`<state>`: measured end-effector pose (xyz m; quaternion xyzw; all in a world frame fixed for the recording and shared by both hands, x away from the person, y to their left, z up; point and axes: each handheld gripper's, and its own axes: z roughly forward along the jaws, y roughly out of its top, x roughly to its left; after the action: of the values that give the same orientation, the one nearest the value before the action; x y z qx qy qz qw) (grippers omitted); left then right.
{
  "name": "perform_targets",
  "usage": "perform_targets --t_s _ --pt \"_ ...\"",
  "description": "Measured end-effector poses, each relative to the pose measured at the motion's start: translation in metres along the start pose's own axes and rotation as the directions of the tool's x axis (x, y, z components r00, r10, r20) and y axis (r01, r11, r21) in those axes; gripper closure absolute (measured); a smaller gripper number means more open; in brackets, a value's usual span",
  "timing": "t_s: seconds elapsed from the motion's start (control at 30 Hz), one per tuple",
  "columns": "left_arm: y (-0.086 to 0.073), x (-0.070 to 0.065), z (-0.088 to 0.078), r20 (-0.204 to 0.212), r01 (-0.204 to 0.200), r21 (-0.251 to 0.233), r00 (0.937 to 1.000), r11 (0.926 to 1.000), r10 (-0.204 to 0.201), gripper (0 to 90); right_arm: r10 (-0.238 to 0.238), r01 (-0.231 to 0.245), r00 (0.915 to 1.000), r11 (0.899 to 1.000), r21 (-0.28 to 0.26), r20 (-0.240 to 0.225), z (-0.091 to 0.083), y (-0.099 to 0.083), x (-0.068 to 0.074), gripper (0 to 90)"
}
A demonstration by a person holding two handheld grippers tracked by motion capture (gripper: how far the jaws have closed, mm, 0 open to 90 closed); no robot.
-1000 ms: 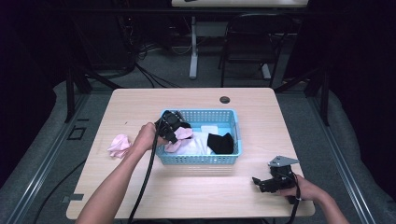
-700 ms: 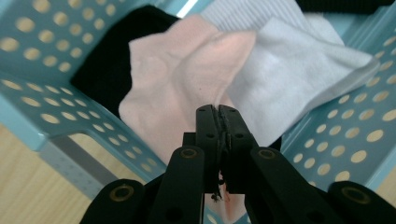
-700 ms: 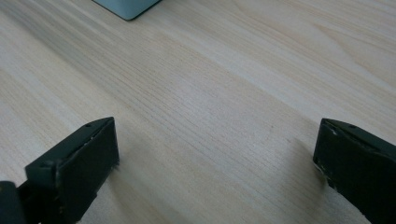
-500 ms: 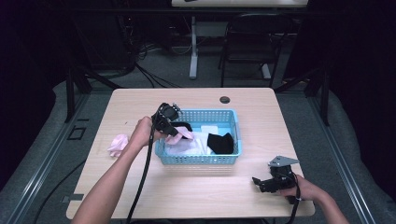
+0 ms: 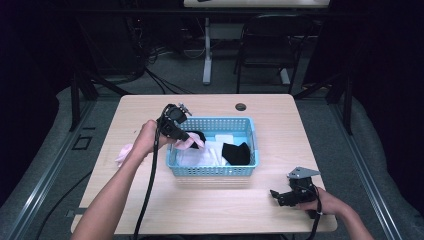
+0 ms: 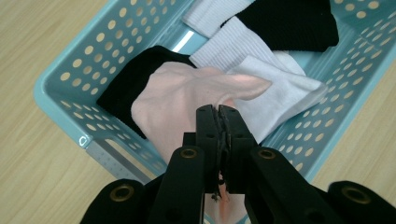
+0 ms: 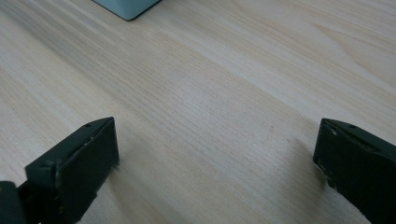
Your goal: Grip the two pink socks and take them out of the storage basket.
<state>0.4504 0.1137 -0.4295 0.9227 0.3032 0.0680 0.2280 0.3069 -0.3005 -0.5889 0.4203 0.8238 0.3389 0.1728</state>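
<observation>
We hold a pink sock [image 6: 187, 100] in the left gripper [image 6: 221, 112], whose jaws are pressed together on the cloth, and the sock hangs over the left end of the blue basket [image 5: 250, 131]. Compared with a second ago, the left gripper has lifted and moved a little to the left, so the sock now rises from the pile; we judge that it is being taken out. Inside the basket we see a black sock [image 6: 123, 86] under the pink one, some white socks [image 6: 285, 86] beside it, and another black sock [image 5: 235, 153] at the right end. A second pink piece [image 5: 122, 154] lies on the table [image 5: 280, 107], left of the basket. The right gripper [image 5: 286, 196] rests near the front right edge with its jaws wide apart and nothing between them.
</observation>
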Motion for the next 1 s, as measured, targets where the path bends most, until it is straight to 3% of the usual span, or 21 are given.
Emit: perform_targets --t_s 0.57,1.0 --pt "0.000 0.002 -0.037 -0.010 -0.007 -0.062 0.9999 0.9981 0.006 87.2 -0.001 0.001 1.0000 1.000 -0.002 0.000 0.000 0.000 0.000 0.0" --pt "-0.015 0.012 -0.064 -0.036 0.031 -0.102 0.9987 0.9943 -0.035 87.2 -0.001 0.001 1.0000 1.000 -0.003 0.000 0.000 0.000 0.000 0.0"
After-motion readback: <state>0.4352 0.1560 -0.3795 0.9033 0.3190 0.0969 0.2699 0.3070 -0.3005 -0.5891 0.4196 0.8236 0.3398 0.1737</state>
